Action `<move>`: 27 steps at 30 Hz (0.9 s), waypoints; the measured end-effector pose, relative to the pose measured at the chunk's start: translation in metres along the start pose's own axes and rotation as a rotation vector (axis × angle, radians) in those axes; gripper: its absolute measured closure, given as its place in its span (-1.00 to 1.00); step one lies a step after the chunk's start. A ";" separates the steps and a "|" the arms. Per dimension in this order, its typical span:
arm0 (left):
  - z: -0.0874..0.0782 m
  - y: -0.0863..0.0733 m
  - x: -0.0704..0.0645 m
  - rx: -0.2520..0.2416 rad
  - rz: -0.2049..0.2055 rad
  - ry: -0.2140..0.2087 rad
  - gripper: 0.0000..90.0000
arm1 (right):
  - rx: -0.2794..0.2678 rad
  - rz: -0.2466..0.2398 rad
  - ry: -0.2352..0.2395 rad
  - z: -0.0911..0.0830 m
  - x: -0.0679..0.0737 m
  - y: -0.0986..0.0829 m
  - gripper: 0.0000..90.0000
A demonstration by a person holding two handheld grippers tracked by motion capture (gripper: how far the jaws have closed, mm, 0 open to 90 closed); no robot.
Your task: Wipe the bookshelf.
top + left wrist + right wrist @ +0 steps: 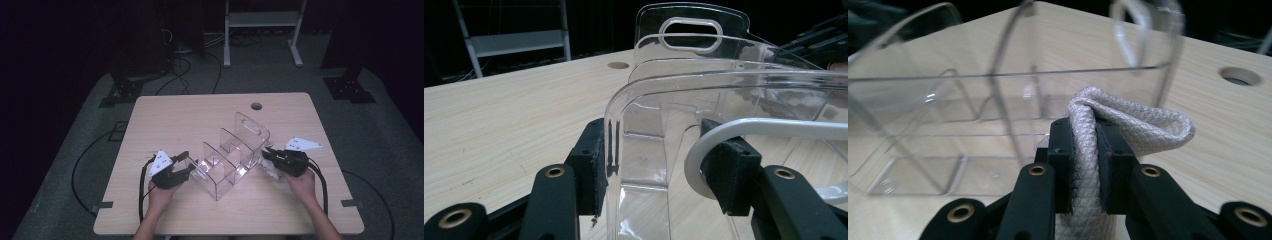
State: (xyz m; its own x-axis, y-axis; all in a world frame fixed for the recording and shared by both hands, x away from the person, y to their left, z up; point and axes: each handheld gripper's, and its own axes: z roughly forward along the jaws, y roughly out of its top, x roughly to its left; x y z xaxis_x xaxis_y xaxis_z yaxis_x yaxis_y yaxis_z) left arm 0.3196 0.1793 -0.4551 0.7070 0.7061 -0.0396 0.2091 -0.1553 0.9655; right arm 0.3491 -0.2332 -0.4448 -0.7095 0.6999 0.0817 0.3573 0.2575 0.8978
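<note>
white woven cloth [1088, 145], folded, pinched

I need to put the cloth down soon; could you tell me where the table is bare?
The far strip of the table by the hole and the near edge between the forearms are bare. The middle is crowded: the organizer sits between both tongs.

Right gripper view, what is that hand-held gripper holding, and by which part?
The right hand-held gripper is shut on a white woven cloth, pinching a bunched fold of it between its pads.
</note>
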 end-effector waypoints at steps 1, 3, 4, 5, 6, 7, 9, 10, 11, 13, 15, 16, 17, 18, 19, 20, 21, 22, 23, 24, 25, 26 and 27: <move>0.000 0.000 0.000 -0.001 0.001 -0.001 0.07 | 0.001 -0.002 0.003 0.000 -0.001 0.000 0.74; 0.000 0.000 -0.001 0.000 0.007 0.001 0.07 | -0.003 0.016 -0.016 -0.001 -0.009 0.001 0.74; 0.000 0.000 -0.001 0.000 0.007 -0.001 0.07 | -0.006 0.029 -0.031 -0.001 -0.013 0.002 0.74; 0.000 0.000 0.000 -0.001 0.004 -0.002 0.07 | -0.012 0.040 -0.044 -0.001 -0.018 0.003 0.74; 0.000 0.000 0.000 -0.002 -0.001 -0.002 0.07 | -0.017 0.055 -0.046 0.000 -0.021 0.004 0.74; 0.000 0.000 0.000 -0.004 -0.004 -0.003 0.07 | -0.021 0.058 -0.049 0.002 -0.022 0.004 0.74; 0.000 0.000 0.000 -0.002 0.001 -0.002 0.07 | -0.017 0.060 -0.034 0.004 -0.019 0.005 0.74; 0.000 0.000 0.001 -0.003 -0.001 -0.001 0.07 | -0.017 0.046 -0.023 0.005 -0.016 0.005 0.74; -0.001 0.000 0.002 -0.003 -0.002 0.000 0.07 | -0.018 0.029 -0.005 0.005 -0.011 0.004 0.74; -0.001 0.000 0.002 -0.002 -0.002 0.000 0.07 | -0.012 0.001 0.010 0.006 -0.006 0.004 0.74; -0.001 0.000 0.001 -0.003 0.000 0.003 0.07 | -0.011 0.003 -0.014 0.006 -0.012 0.006 0.74; -0.001 0.000 0.001 -0.003 0.001 0.004 0.07 | -0.014 0.017 -0.029 0.006 -0.015 0.007 0.74; -0.001 0.000 0.001 -0.003 0.000 0.004 0.07 | -0.017 0.034 -0.044 0.006 -0.020 0.008 0.74; -0.001 0.000 0.001 -0.004 -0.001 0.003 0.07 | -0.017 0.054 -0.049 0.006 -0.025 0.010 0.74; -0.001 0.000 0.001 -0.004 -0.001 0.002 0.07 | -0.019 0.061 -0.047 0.007 -0.027 0.012 0.74; -0.001 0.000 0.002 -0.004 -0.001 0.000 0.07 | -0.016 0.059 -0.043 0.008 -0.026 0.013 0.74; -0.001 0.000 0.002 -0.004 -0.002 0.001 0.07 | -0.016 0.040 -0.033 0.008 -0.020 0.014 0.74; -0.002 0.000 0.003 -0.005 -0.004 0.000 0.07 | -0.017 0.022 -0.024 0.008 -0.016 0.015 0.74; -0.002 0.000 0.003 -0.006 -0.005 0.000 0.07 | -0.019 -0.003 -0.004 0.008 -0.010 0.015 0.74; -0.002 0.000 0.003 -0.006 -0.004 0.000 0.07 | -0.019 -0.016 0.002 0.008 -0.007 0.015 0.74; -0.002 0.000 0.003 -0.006 -0.006 0.000 0.07 | -0.018 -0.028 -0.003 0.008 -0.006 0.015 0.74; -0.002 0.000 0.003 -0.007 -0.006 0.001 0.07 | -0.019 -0.019 -0.009 0.008 -0.008 0.015 0.74; -0.002 0.000 0.003 -0.005 -0.004 0.001 0.07 | -0.017 0.005 -0.017 0.009 -0.012 0.015 0.74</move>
State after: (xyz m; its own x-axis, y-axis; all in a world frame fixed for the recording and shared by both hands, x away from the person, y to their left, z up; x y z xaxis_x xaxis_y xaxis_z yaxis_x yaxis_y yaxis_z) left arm 0.3200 0.1825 -0.4549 0.7052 0.7077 -0.0429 0.2087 -0.1494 0.9665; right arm 0.3686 -0.2317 -0.4365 -0.6971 0.7126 0.0793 0.3510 0.2427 0.9044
